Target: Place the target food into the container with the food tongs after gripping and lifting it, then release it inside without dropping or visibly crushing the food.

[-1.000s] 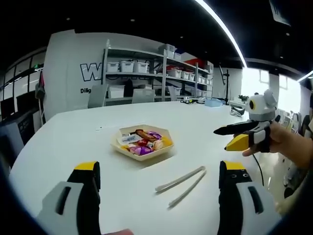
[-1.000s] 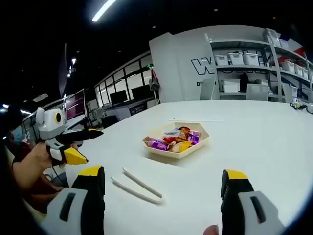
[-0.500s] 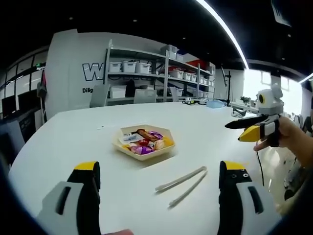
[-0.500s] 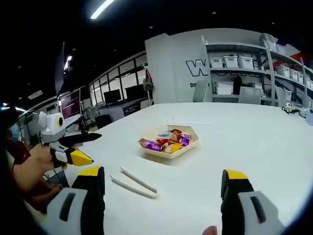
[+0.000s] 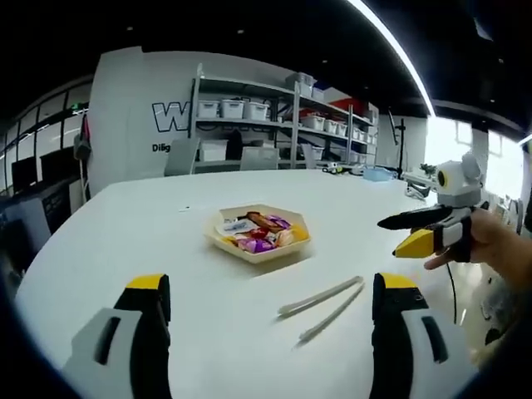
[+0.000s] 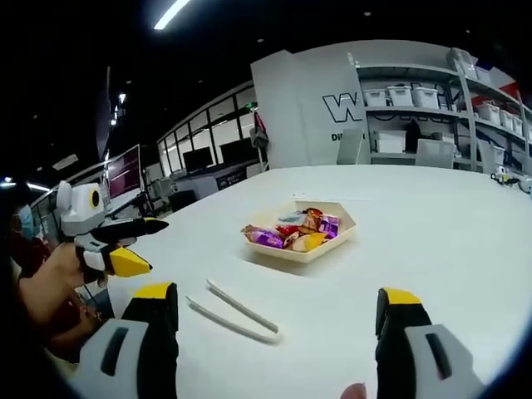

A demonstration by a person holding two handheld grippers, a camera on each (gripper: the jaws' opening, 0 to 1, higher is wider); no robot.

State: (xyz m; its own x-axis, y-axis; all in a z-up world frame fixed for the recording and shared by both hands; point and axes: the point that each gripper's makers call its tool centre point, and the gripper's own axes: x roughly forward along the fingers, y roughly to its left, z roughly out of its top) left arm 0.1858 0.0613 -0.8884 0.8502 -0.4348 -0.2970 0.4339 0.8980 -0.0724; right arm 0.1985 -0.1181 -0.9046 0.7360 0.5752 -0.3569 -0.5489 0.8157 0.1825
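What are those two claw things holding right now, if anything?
Nothing is held. Both the left gripper and the right gripper have jaws wide apart above the table. The tongs lie untouched beside the tray of snacks.

snacks (image 5: pixel 259 235) too small to identify | wall lettering (image 6: pixel 345 106) behind shelving (image 6: pixel 432 108)

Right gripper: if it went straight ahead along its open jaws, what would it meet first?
Probably the white table; the right gripper is open, the tongs lie left of centre, and the tray of wrapped snacks sits farther ahead. Depth is uncertain.
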